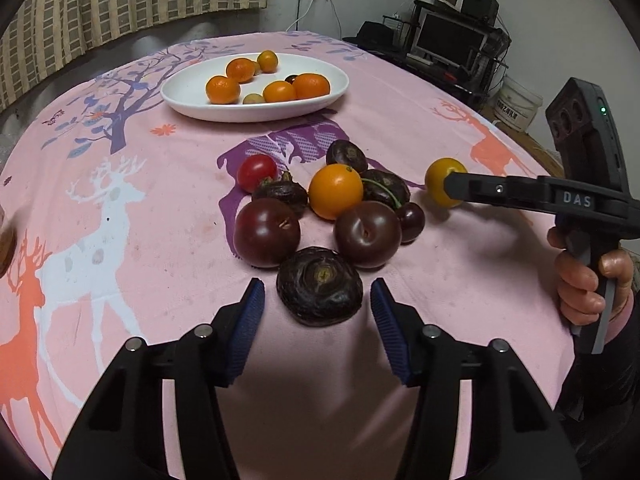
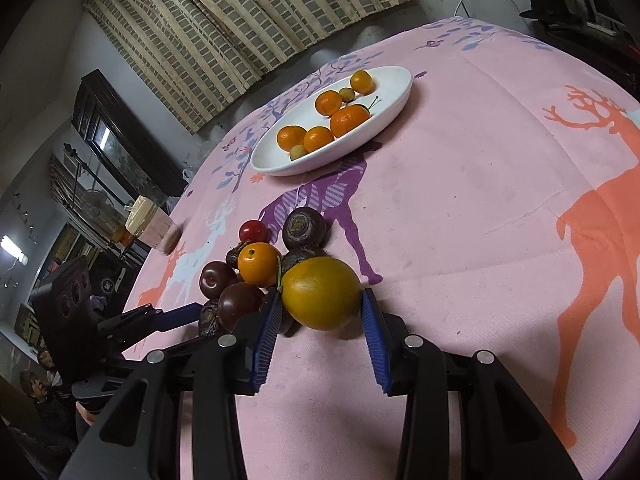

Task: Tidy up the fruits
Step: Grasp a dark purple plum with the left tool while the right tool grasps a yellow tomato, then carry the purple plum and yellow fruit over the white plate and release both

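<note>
Dark plums [image 1: 267, 232], a red tomato [image 1: 257, 172] and an orange fruit [image 1: 335, 191] are clustered on the cloth; mandarins [image 1: 311, 86] are gathered in the white plate [image 1: 180, 100].

Dim indoor light, soft shadows, sharp focus, strong fisheye edge distortion.

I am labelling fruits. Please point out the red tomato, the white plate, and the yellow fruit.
red tomato [image 1: 257, 172]: left wrist view, middle.
white plate [image 1: 188, 98]: left wrist view, bare inner surface.
yellow fruit [image 2: 322, 294]: right wrist view, middle.

Black hand-held gripper [image 1: 318, 300] — ribbed blue pads [image 1: 248, 330], silver screws, seemingly pink sleeve [image 1: 624, 316].
</note>
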Demonstrator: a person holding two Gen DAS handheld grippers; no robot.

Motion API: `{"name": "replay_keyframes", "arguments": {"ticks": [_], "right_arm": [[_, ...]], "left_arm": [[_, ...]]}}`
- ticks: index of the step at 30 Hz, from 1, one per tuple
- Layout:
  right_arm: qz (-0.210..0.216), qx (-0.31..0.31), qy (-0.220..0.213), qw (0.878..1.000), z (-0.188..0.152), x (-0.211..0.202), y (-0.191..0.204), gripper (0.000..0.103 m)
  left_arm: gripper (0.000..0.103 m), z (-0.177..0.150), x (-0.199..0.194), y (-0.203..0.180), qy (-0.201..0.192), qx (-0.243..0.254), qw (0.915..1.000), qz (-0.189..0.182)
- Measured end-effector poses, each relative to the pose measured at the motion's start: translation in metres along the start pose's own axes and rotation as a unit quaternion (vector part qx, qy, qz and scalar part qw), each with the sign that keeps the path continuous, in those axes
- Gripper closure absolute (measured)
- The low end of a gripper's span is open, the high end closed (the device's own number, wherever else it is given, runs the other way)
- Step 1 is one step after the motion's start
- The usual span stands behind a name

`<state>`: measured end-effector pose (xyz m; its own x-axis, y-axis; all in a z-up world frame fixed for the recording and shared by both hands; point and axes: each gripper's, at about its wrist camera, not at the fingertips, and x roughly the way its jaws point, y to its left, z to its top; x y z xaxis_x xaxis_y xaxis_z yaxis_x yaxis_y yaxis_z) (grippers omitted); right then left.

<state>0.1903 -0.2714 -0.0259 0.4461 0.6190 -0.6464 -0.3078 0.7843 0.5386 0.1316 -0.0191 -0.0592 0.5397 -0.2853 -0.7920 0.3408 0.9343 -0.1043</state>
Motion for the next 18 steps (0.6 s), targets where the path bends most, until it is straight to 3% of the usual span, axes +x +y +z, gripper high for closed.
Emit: {"name": "replay_keyframes", "arguments": {"ticks": [5,12,18], "right_arm": [[0.015,0.001,-0.004,1.0,-0.001,-0.002,0.0,0.062],[0.023,0.003,-0.013,1.0,-0.002,-0.005,-0.001,0.062],[0.009,-0.039,-0.023,0.999,0.003,-0.008,0.014,0.062]], "left_arm": [[0.057,0.003,0.011,-0.002,0.02,0.005,0.9997,0.01],[0.059,0.001,0.007,-0.004,0.018,0.01,0.9997,0.014],[0.059,0.019,-0.03,0.014,-0.031,-0.012,0.9991,-0.026]]}}
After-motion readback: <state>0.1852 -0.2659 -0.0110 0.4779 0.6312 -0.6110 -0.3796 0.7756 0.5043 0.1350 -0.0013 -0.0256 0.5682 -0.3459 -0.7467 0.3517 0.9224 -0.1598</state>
